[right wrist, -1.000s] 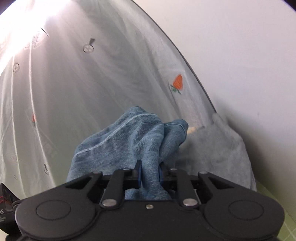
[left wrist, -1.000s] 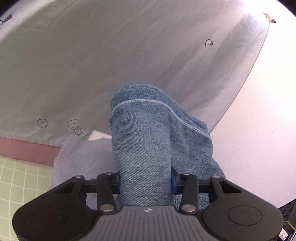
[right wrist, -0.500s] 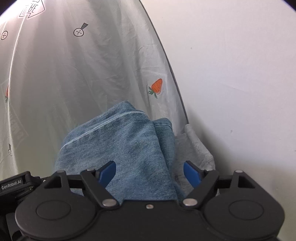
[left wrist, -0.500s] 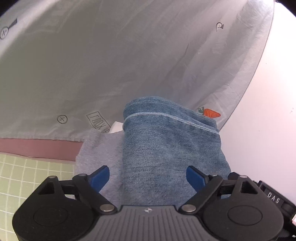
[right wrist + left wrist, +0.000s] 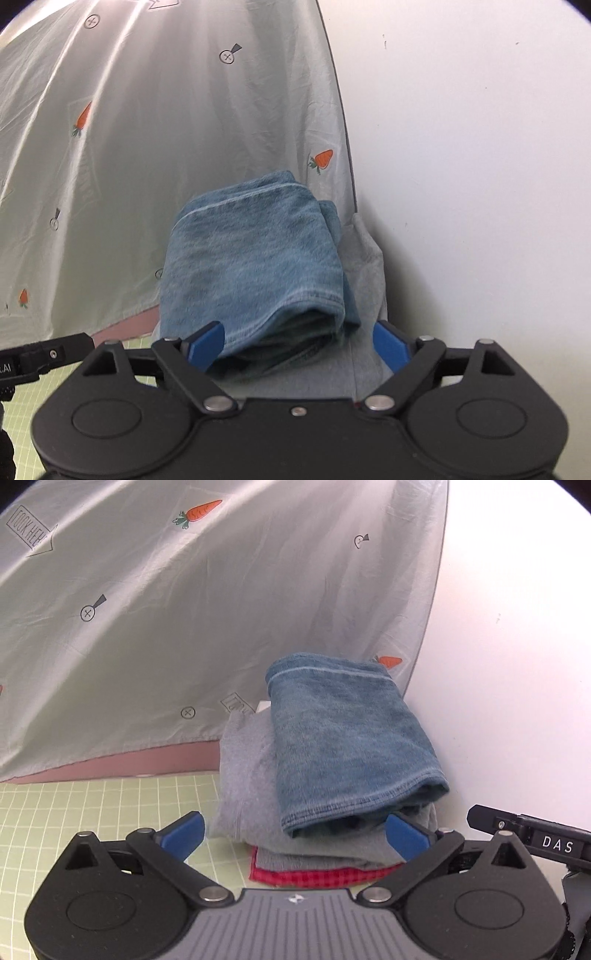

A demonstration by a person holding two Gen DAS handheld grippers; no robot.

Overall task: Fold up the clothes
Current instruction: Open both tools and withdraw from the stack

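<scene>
Denim (image 5: pixel 347 738) sits folded atop the grey garment (image 5: pixel 247 775). Your left gripper (image 5: pixel 293 834) and right gripper (image 5: pixel 295 343) gape empty; back straight off without snagging the hem.

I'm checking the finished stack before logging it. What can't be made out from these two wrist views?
- Red checked garment: left wrist view shows only an edge strip; the grey garment covers the rest.
- Folded jeans: inner layers hidden by their own top fold, both views.
- Stack's far side: blocked by the jeans.
- Stack's near base, right wrist view: cut off by the right gripper.
</scene>
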